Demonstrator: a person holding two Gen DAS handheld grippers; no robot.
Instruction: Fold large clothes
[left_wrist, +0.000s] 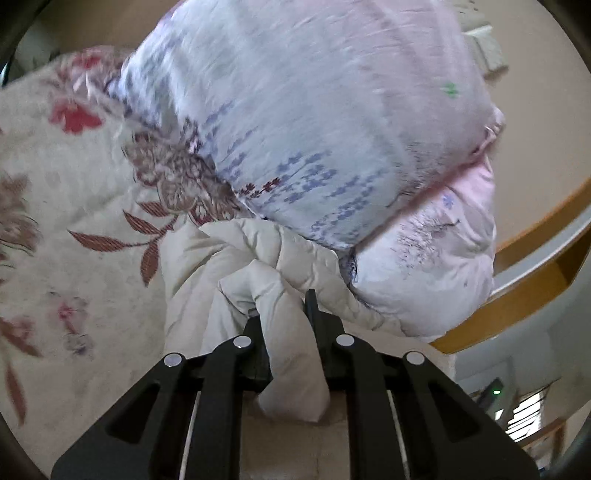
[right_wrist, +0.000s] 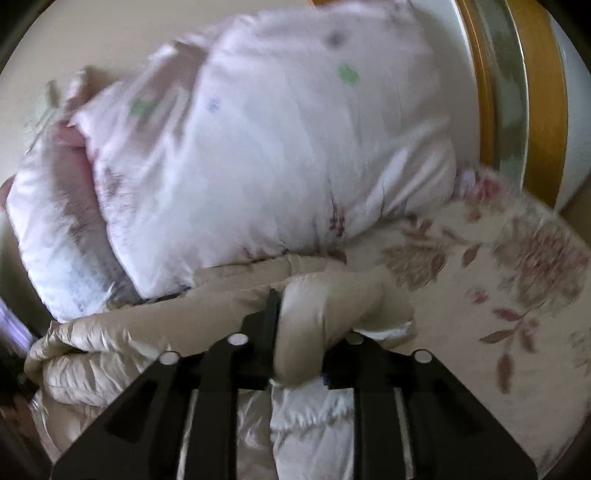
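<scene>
Left tongs (left_wrist: 282, 314) clamp a fold of the beige puffer jacket (left_wrist: 236, 258). Right tongs (right_wrist: 299, 325) grip another fold of it, beside a pink floral quilt (right_wrist: 277, 147) on the flowered bedsheet (right_wrist: 480, 295).

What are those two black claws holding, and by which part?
Both grip the beige puffy jacket: the left gripper pinches a bunched fold of it, the right gripper another padded fold. Which part exactly, I cannot tell.

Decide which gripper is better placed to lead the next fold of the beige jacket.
Neither clearly: the left gripper and right gripper each pinch a bunch of the jacket. Probably the left, whose view is sharper, with open bedspread beside it.
</scene>
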